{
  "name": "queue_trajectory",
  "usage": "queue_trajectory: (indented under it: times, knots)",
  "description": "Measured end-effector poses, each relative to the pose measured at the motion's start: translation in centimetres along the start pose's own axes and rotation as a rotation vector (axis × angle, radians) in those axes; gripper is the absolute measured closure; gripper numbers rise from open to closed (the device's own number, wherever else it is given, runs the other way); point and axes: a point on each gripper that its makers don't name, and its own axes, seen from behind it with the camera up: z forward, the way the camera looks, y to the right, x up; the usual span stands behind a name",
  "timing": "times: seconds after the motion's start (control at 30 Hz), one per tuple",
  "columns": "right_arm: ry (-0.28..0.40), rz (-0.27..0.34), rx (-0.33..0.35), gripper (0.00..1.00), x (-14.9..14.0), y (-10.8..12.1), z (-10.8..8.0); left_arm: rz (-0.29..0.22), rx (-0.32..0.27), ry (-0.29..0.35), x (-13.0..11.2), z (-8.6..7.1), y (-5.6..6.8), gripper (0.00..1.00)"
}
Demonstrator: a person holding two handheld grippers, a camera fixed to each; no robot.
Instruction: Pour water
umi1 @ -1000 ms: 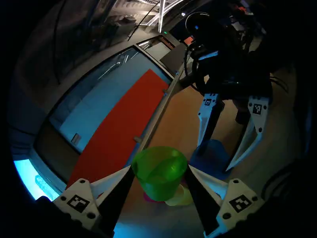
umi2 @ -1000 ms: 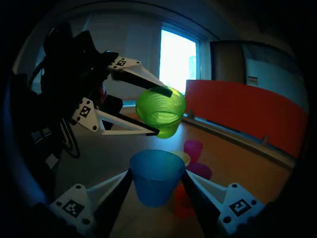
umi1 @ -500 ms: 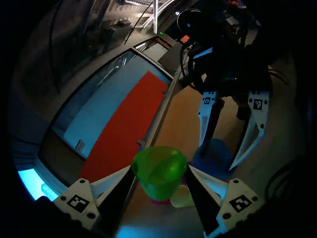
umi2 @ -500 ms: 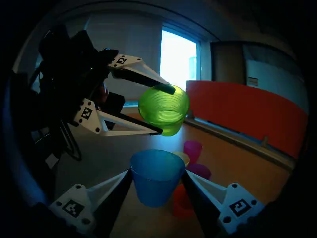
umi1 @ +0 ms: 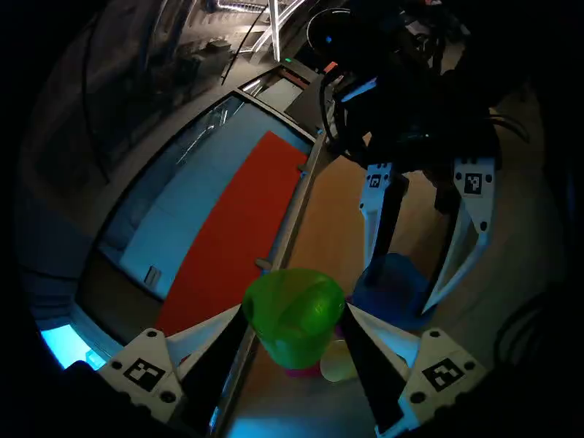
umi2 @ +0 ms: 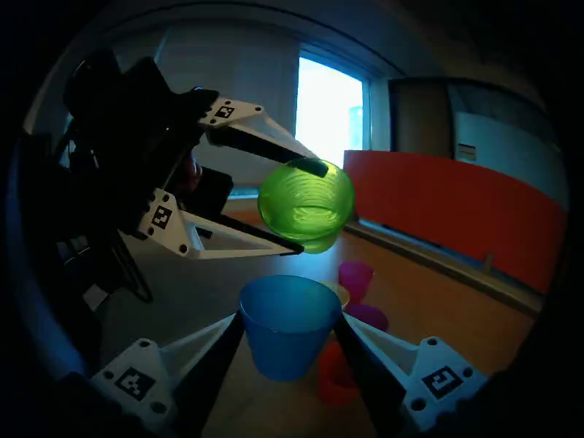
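Your left gripper [umi1: 293,310] clamps the green cup [umi1: 292,337], right gripper [umi2: 289,320] the blue cup [umi2: 286,347] (probably light, squashy): squeeze mid-wall gently.

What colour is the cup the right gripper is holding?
Blue: a translucent blue plastic cup, seen best in the right gripper view.

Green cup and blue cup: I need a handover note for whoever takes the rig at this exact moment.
Left tongs: shut on the green cup, held in the air and tipped well over, above the blue cup.
Right tongs: shut on the blue cup, upright.
Done: both cups gripped, green one tilted to pour. No water can be made out.
Left: finish the pour into the blue cup, then probably set both on the table near the spare cups.
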Motion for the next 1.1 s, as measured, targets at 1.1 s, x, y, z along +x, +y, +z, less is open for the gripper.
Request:
queue_trajectory:
  times: [1.1]
  knots:
    - [0.014, -0.015, -0.002, 0.09, 0.21, -0.02, -0.24, 0.128, 0.024, 0.002, 1.04, -0.3, -0.3, 0.14]
